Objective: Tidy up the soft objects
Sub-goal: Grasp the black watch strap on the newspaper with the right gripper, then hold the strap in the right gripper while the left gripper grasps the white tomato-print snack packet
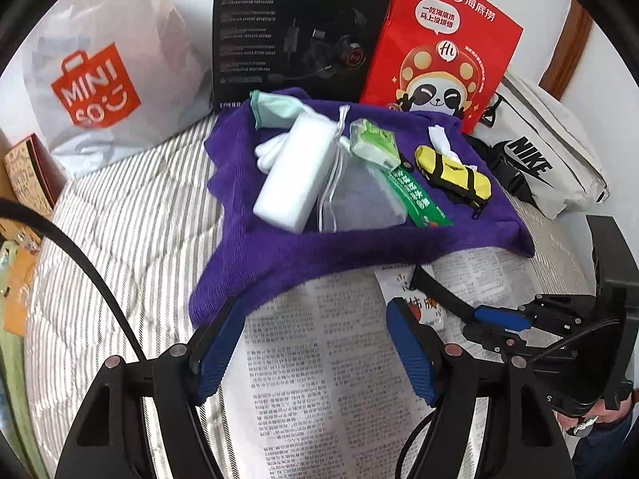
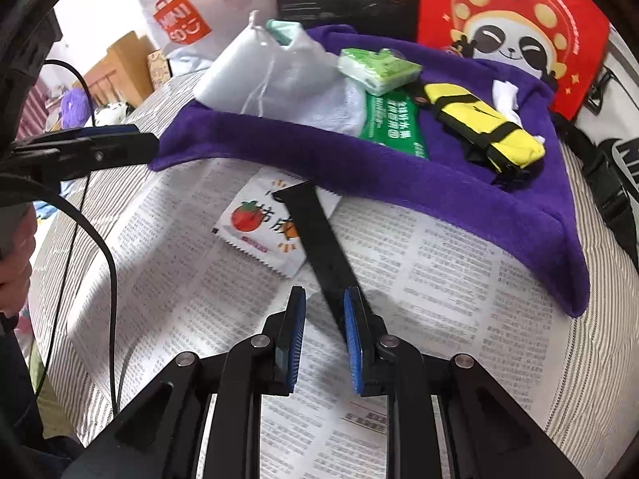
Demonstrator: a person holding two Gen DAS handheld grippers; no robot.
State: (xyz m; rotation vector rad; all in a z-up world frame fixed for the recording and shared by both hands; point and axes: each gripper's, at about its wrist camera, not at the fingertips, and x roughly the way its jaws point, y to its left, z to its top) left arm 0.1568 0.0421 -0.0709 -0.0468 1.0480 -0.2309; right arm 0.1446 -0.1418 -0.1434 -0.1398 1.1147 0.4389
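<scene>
A purple towel (image 1: 279, 263) lies on a newspaper (image 1: 319, 379) and carries a white foam block (image 1: 295, 175), a mesh drawstring bag (image 1: 351, 195), a green tissue pack (image 1: 371, 139), a green sachet (image 1: 419, 199) and a yellow pouch (image 1: 451, 175). My left gripper (image 1: 315, 327) hangs open over the towel's near edge, holding nothing. In the right wrist view, a black strap (image 2: 315, 239) crosses a tomato-print sachet (image 2: 255, 227) and runs between the fingers of my right gripper (image 2: 323, 319). The jaws stand narrow; the strap lies against the right pad (image 2: 351, 339), with a gap to the left one.
Behind the towel stand a white Miniso bag (image 1: 96, 84), a black headset box (image 1: 295, 32) and a red paper bag (image 1: 439, 52). A white Nike bag (image 1: 535, 151) lies at the right. The striped mattress (image 1: 120, 239) drops off at the left, where a cable (image 1: 100, 271) hangs.
</scene>
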